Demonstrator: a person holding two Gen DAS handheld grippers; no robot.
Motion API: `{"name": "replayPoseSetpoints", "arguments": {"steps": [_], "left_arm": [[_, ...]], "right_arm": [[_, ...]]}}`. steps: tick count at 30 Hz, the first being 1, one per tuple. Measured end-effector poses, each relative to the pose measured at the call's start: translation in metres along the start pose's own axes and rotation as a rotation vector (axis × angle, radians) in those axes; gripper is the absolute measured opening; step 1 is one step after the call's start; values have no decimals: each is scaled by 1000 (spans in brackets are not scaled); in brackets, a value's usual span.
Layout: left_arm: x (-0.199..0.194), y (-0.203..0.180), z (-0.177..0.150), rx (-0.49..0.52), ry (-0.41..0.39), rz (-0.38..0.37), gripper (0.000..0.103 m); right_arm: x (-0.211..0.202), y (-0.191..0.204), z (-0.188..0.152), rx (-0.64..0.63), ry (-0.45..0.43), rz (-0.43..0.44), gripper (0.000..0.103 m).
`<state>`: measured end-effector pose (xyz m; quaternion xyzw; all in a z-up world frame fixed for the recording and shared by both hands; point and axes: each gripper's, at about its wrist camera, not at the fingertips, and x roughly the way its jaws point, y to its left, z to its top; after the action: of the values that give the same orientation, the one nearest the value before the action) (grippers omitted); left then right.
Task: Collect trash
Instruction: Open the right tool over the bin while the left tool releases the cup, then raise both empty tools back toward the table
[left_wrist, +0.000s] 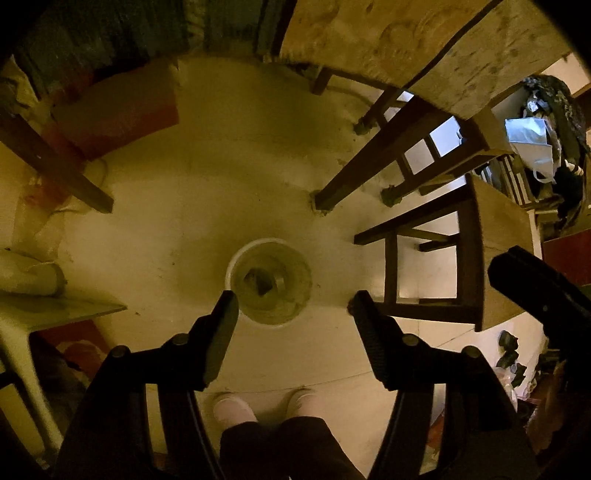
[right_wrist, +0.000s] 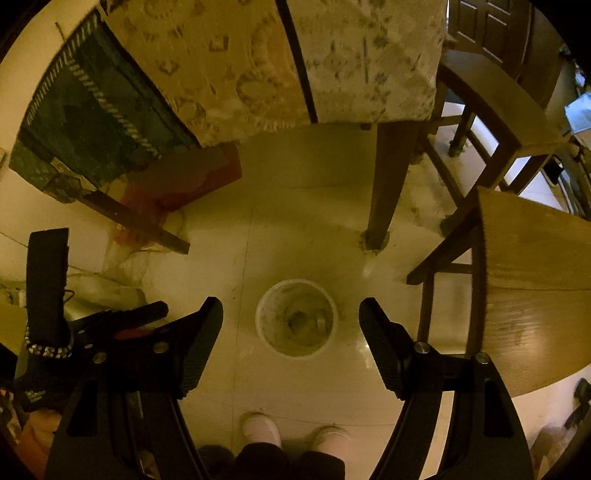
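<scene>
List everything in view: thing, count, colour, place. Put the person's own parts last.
bucket: one, white, on the floor below both grippers, open top, dark bits inside
table: one, dark legs, pale patterned cloth, behind the bucket
chairs: two, dark frames, tan seats, right of the bucket
red sheet: one, on the floor under the table
floor: pale tile
left gripper: black, open, empty
right gripper: black, open, empty
feet: two, pale shoes, bottom edge

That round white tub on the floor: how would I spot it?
Find the cloth-covered table, then look down at the pale floor before its dark leg. The white tub stands there upright and open-topped, the only round thing among straight chair legs.
</scene>
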<state>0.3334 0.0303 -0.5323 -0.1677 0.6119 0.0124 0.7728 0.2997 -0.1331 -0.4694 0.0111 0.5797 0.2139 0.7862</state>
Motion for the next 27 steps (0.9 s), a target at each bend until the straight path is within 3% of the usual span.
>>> {"name": "replayPoseSetpoints", "arguments": {"steps": [7,13,27], "left_arm": [[-80,-8,3,9,-72,17,63],[-178,-20,5,28,-183,23,63],[-396,-44,2,138,-495,-2,63]], "right_arm": [[-55,15,11,-10,-39,-4,73],[-123,43,22,-24,-100,-5,73],[-297,118,39,-53,-349,-26,73]]}}
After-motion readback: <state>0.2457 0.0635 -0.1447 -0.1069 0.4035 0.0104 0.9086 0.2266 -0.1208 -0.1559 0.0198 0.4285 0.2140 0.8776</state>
